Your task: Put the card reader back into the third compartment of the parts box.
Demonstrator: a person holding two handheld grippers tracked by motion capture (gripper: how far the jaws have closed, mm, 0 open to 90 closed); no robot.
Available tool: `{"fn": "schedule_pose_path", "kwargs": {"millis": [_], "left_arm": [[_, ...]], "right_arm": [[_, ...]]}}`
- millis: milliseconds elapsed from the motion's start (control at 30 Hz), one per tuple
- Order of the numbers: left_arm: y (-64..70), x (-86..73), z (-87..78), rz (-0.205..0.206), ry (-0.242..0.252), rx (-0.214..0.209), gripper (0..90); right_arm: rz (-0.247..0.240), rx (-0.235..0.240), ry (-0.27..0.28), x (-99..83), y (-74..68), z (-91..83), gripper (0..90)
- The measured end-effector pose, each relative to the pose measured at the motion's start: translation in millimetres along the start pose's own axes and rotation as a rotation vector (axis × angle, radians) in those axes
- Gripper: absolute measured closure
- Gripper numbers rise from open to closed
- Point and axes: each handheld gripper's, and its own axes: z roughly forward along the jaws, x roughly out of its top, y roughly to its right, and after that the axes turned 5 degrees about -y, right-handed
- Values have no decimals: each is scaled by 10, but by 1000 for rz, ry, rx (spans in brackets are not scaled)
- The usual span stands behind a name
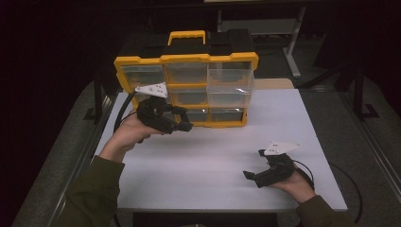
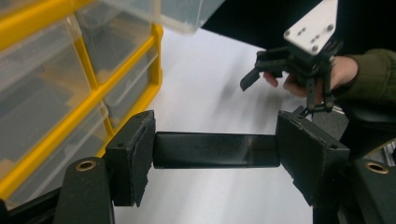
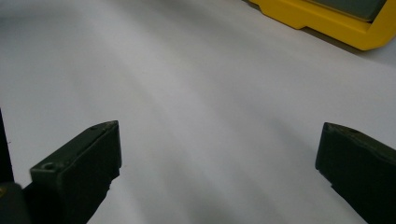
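Note:
My left gripper [image 2: 215, 140] is shut on a black rectangular bar [image 2: 210, 150], which spans crosswise between the two pads. In the high view the left gripper [image 1: 181, 124] hovers just in front of the lower left drawers of a yellow organizer [image 1: 142, 60] that stands upright on the white table [image 1: 213, 146]. Near the table's front right, my right gripper [image 1: 254, 164] is open and low over the table. Its jaws stand wide apart with nothing between them in the right gripper view [image 3: 219, 154].
The organizer holds several clear drawers; one clear drawer [image 1: 230, 82] at its upper right sticks out toward me. The organizer's yellow base [image 3: 327, 21] lies beyond the right gripper. A desk leg [image 1: 293, 42] stands in the dark behind the table.

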Motion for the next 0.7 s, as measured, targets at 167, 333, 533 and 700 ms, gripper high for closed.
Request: {"fn": "schedule_pose_path", "kwargs": {"millis": [167, 333, 533, 700], "left_arm": [[-27, 142, -86, 8, 15, -5, 307], [-41, 247, -162, 15, 21, -11, 307], [-56, 470, -307, 37, 15, -11, 306], [-29, 655, -420, 60, 30, -10, 306]], "right_arm": [[1, 0, 1, -1, -1, -3, 0], [1, 1, 1, 0, 0, -2, 0], [1, 1, 0, 0, 0, -2, 0], [1, -1, -1, 0, -1, 0, 0]]}}
